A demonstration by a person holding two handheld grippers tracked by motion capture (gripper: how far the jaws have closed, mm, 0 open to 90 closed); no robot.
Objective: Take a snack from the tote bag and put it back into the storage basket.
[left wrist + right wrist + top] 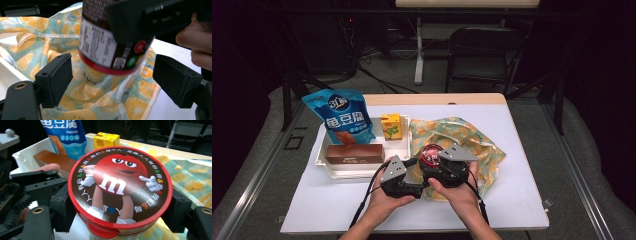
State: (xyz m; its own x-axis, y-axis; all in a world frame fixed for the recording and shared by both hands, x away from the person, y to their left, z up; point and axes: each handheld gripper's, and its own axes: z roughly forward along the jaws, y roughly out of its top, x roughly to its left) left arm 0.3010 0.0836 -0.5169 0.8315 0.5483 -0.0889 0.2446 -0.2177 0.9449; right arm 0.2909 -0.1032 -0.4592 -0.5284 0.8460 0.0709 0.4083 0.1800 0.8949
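Mid-carry step, by the look of it: candy tub [120,192] clamped between the jaws of the right hand-held gripper [447,167], lifted over the fruit-print cloth bag [477,145] at the near right of the tabletop [522,200]. Left hand-held gripper [399,180] just beside it, jaws wide and holding nothing, tub's red-rimmed base hanging above and between them in the left gripper view, bag fabric beneath. Likely next: finding or spreading the bag's mouth with the free left jaws, then lowering the tub in upright, slowly, without snagging the loose cloth. Beyond the work, a pale tabletop with a wooden far edge, grey floor around it, dark room behind with a folding chair [482,50] and a desk leg. At left, a white tray [324,160] holding 3 things: blue snack bag [342,117], brown box [354,154], small yellow carton [392,126].
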